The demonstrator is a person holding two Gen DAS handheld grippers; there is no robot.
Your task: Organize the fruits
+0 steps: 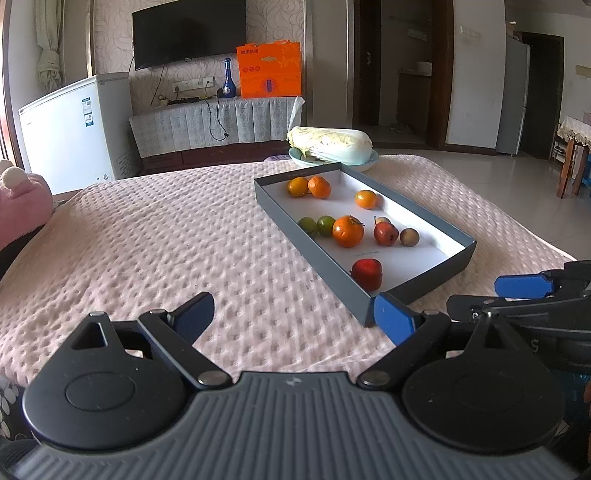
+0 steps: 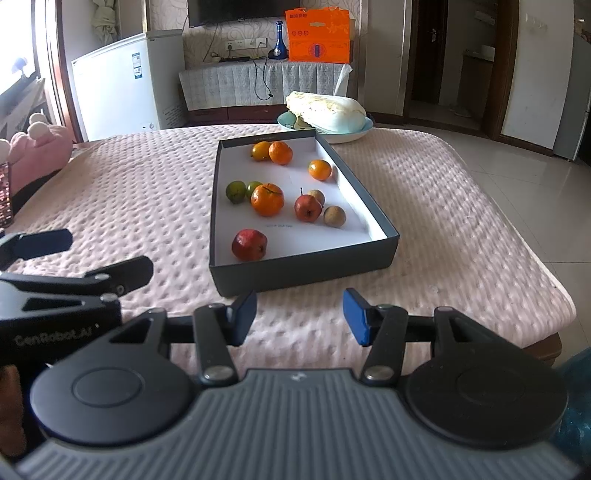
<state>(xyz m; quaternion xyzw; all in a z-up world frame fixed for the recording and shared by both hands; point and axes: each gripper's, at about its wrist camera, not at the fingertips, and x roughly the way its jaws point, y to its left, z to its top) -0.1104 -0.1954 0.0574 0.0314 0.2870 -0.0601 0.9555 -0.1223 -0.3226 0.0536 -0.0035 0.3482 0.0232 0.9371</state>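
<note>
just beyond both empty jaws, fruit box point(image 2: 303, 269)

Pink plush toy point(image 1: 22, 199) cut off at frame edge, TV point(image 2: 236, 11) top cropped.

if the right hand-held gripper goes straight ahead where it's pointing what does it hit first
Most likely the near wall of the dark grey cardboard box, just ahead of the open right hand-held gripper; only pink quilted blanket lies between, though depth is unclear.

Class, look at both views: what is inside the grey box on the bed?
Inside the box: four oranges, two green fruits, two red fruits and two brown ones. One brown fruit is partly hidden behind a red one.
</note>
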